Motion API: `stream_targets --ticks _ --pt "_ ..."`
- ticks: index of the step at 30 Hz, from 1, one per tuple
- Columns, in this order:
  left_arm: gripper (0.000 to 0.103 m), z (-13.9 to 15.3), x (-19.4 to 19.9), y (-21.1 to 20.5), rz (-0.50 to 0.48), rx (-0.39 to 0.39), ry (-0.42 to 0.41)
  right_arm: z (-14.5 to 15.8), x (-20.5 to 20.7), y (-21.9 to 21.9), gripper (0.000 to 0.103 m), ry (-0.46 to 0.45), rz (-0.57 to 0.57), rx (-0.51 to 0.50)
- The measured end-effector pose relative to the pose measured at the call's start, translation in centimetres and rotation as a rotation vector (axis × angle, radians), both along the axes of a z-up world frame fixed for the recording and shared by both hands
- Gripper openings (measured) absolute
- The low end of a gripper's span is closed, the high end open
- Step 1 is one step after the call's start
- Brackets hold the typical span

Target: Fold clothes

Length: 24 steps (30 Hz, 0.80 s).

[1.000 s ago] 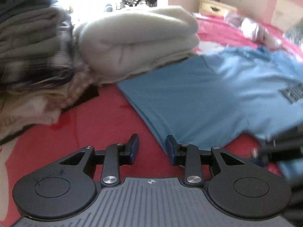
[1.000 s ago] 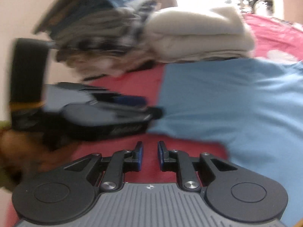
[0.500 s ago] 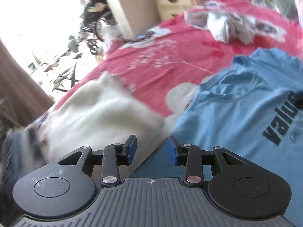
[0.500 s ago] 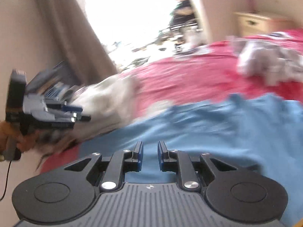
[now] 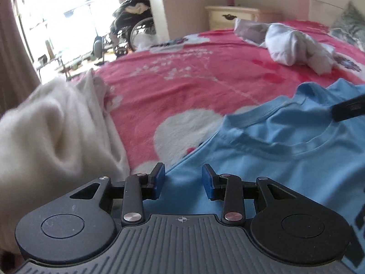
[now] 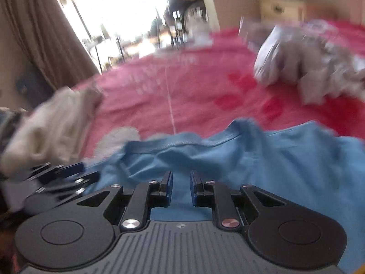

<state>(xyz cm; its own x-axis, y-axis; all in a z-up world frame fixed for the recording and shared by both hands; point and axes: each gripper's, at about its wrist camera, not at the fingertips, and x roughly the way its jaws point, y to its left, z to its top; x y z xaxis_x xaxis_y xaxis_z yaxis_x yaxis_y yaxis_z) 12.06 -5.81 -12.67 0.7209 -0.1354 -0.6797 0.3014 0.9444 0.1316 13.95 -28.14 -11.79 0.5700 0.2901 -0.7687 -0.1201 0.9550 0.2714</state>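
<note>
A light blue T-shirt (image 5: 285, 159) lies flat on the pink bedspread (image 5: 187, 84), collar toward the far side; it also shows in the right wrist view (image 6: 273, 159). My left gripper (image 5: 183, 181) is open and empty, low over the shirt's left shoulder edge. My right gripper (image 6: 181, 188) is open with a narrow gap, empty, over the shirt below the collar. The left gripper also shows at the left of the right wrist view (image 6: 68, 175). A dark tip of the right gripper shows in the left wrist view (image 5: 349, 110).
A folded cream blanket (image 5: 52, 137) lies left of the shirt. A crumpled white and grey garment (image 5: 294, 45) lies at the far right of the bed. A cream nightstand (image 5: 230, 18) stands beyond. A bright doorway with clutter is at the far left.
Both grippers have swung from the shirt's hem side up toward its collar end. The stack of folded clothes has left the view. Both stay open and empty.
</note>
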Motion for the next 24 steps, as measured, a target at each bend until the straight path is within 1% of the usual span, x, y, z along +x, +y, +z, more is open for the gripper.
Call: stream_targets --ticks 2,3,5,7,8,10,12,13,14,15,16,17,19,22,24 --pt "0.036 -0.3 -0.1 0.3 -0.001 -0.014 -0.015 -2.1 2.1 0.2 0.013 0.009 -0.037 0.002" --pt "0.036 -0.4 -0.2 0.4 -0.003 -0.017 -0.023 -2.3 2.9 -0.1 0.013 -0.007 -0.061 0.034" --pt "0.036 -0.3 -0.4 0.4 -0.007 -0.022 -0.033 -2.0 4.2 -1.6 0.014 -0.015 -0.13 0.126" --pt "0.036 0.0 -0.4 0.6 -0.012 -0.038 -0.032 -0.6 3.9 -4.0 0.018 -0.013 -0.206 0.188" --pt "0.036 0.2 -0.4 0.7 -0.014 -0.046 -0.032 0.4 3.4 -5.5 0.022 -0.009 -0.238 0.206" --pt "0.036 0.7 -0.4 0.7 -0.017 -0.072 -0.028 2.9 1.1 -8.9 0.029 -0.026 -0.295 0.14" --pt "0.036 0.9 -0.5 0.5 -0.03 -0.099 -0.023 5.6 -1.3 -12.3 0.043 -0.047 -0.35 0.062" --pt "0.036 1.1 -0.6 0.2 -0.04 -0.114 -0.016 6.4 -2.6 -14.0 0.045 -0.055 -0.385 0.005" --pt "0.036 1.2 -0.7 -0.3 -0.055 -0.131 -0.004 6.8 -3.6 -15.5 0.049 -0.045 -0.414 -0.046" --pt "0.036 1.2 -0.8 -0.9 -0.076 -0.149 0.011 6.7 -4.3 -17.0 0.051 -0.012 -0.44 -0.085" --pt "0.036 1.3 -1.1 -1.8 -0.109 -0.164 0.027 6.2 -4.7 -18.3 0.052 0.042 -0.463 -0.106" --pt "0.036 1.4 -1.3 -2.6 -0.143 -0.18 0.043 5.5 -4.9 -19.2 0.053 0.093 -0.468 -0.105" --pt "0.036 1.4 -2.2 -4.5 -0.211 -0.203 0.062 4.0 -4.8 -20.4 0.053 0.161 -0.466 -0.099" --pt "0.037 1.4 -3.3 -6.9 -0.29 -0.23 0.084 2.0 -4.0 -21.6 0.054 0.178 -0.502 -0.12" --pt "0.038 1.2 -3.9 -8.2 -0.334 -0.233 0.09 0.8 -3.1 -22.6 0.054 0.207 -0.552 -0.086"
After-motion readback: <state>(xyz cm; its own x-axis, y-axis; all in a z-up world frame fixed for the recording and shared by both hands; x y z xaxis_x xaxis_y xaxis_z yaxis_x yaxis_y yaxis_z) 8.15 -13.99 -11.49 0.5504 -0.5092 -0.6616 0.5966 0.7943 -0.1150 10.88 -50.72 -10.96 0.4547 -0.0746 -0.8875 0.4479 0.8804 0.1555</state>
